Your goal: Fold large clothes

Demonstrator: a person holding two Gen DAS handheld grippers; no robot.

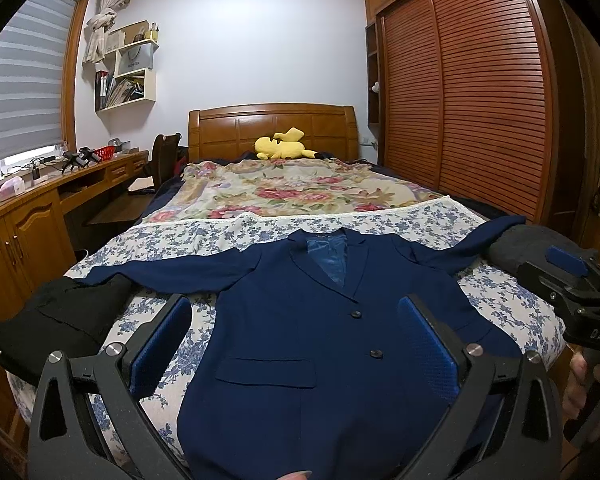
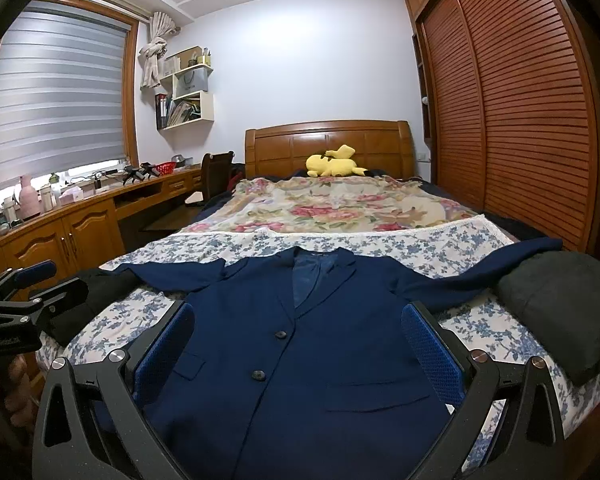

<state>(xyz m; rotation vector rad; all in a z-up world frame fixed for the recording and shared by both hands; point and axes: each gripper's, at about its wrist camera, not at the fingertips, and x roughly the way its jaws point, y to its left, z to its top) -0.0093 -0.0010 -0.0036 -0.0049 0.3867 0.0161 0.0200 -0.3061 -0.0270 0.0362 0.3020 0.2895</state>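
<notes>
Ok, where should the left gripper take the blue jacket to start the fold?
Probably the left sleeve near its cuff, coming from the left edge of the bed. The jacket lies flat and buttoned, sleeves spread, and that sleeve end is loose.

Grey paper shopping bag (image 1: pixel 134 57) on the white wall shelf, upper left, printed "HONOR", other lettering too blurred to read

Both wrist cams low at the foot of the bed (image 1: pixel 512 304), close over the blue jacket (image 1: pixel 300 344), facing the headboard (image 2: pixel 328 140), left one offset leftward, sharing jacket, bed, wardrobe (image 2: pixel 520 100) and window wall.
</notes>
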